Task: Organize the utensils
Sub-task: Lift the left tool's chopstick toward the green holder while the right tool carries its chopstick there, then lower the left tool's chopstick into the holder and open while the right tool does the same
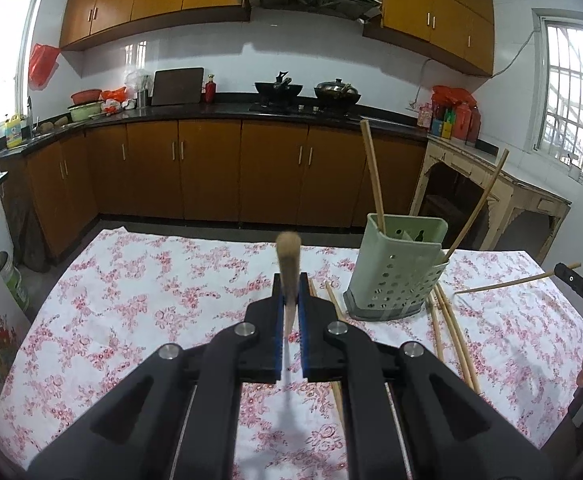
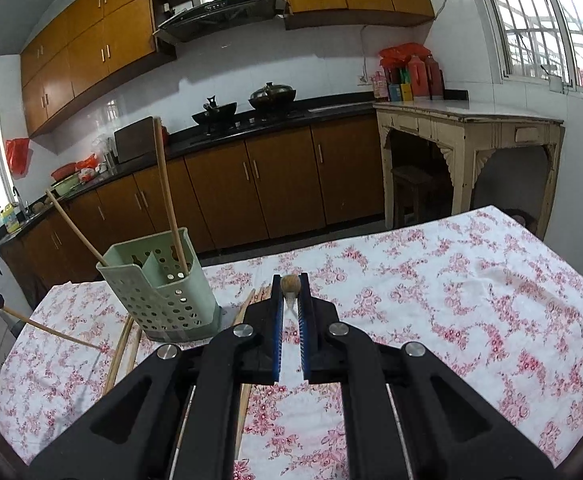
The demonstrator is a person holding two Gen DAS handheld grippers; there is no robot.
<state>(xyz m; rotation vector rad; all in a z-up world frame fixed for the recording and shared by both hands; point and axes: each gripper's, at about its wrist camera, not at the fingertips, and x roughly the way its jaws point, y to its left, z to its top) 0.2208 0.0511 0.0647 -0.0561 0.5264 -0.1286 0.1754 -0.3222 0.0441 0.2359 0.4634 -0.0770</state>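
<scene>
I have each gripper clamped on one chopstick: left gripper point(image 1: 290, 300) holds its chopstick point(image 1: 288, 264) end-on, right gripper point(image 2: 290, 294) likewise with its chopstick point(image 2: 290, 283). Green holder point(image 1: 395, 268) stands on the floral cloth point(image 1: 151, 300) with two sticks in it, and loose chopsticks point(image 1: 449, 332) lie beside its base. Judgement: light, stiff, smooth wood that pivots easily, so grip mid-length, squarely.

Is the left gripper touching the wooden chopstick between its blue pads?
Touching. The left wrist view shows the left gripper shut on the wooden chopstick, blue pads pressing both sides.
</scene>
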